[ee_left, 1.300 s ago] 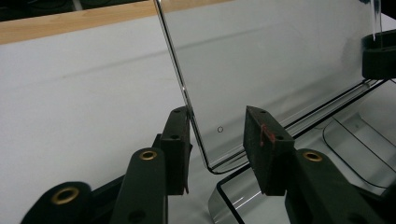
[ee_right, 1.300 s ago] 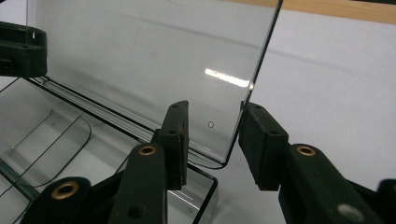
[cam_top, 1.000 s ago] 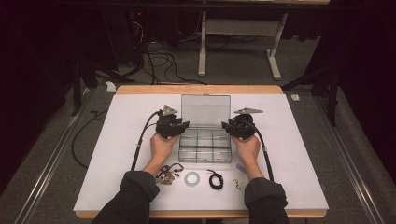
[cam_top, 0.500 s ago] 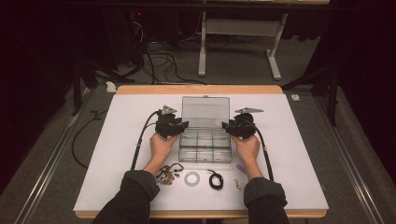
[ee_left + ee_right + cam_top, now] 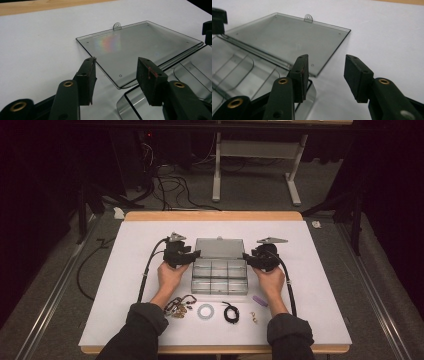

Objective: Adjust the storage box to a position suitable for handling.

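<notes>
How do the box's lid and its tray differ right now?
The lid lies flat on the white table cover, swung open on the far side; the tray sits nearer the person. The lid is one plain panel with a small tab at its far edge; the tray is split into compartments. Both are clear grey plastic, joined along the hinge, and lie between the grippers.

Left gripper (image 5: 191, 254) and right gripper (image 5: 248, 257) face inward; jaws just opened, gripping nothing.
</notes>
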`<action>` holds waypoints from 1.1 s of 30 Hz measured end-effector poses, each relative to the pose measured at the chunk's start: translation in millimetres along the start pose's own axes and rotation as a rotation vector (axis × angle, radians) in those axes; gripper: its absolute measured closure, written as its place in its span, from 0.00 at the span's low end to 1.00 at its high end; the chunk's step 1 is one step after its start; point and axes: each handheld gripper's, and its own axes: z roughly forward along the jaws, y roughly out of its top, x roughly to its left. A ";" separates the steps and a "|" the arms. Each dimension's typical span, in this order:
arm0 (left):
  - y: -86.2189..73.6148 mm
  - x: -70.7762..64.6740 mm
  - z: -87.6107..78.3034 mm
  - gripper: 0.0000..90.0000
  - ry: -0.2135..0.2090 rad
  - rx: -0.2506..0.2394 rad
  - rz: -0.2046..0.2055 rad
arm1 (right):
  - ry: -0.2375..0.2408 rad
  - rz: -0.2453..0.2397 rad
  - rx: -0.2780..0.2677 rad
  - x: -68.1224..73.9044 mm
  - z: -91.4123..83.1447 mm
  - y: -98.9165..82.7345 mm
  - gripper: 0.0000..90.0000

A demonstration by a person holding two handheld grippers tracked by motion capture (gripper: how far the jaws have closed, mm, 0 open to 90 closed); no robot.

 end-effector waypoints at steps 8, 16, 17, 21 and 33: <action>-2.1 -4.4 -16.2 0.54 0.009 -0.002 0.053 | -0.018 -0.031 -0.038 -8.2 -30.7 -10.3 0.62; -8.3 -6.6 -31.9 0.53 0.005 -0.013 0.081 | 0.001 -0.037 -0.034 -11.3 -41.0 -22.5 0.62; -9.6 -6.5 -33.7 0.53 0.003 -0.016 0.078 | 0.005 -0.038 -0.032 -10.8 -41.8 -23.5 0.63; -13.6 -6.9 -42.5 0.53 0.003 -0.020 0.089 | 0.019 -0.042 -0.047 -8.4 -46.5 -26.9 0.63; -32.7 -11.9 -63.9 0.52 -0.007 -0.036 0.100 | 0.025 -0.061 -0.059 -9.0 -62.7 -40.2 0.62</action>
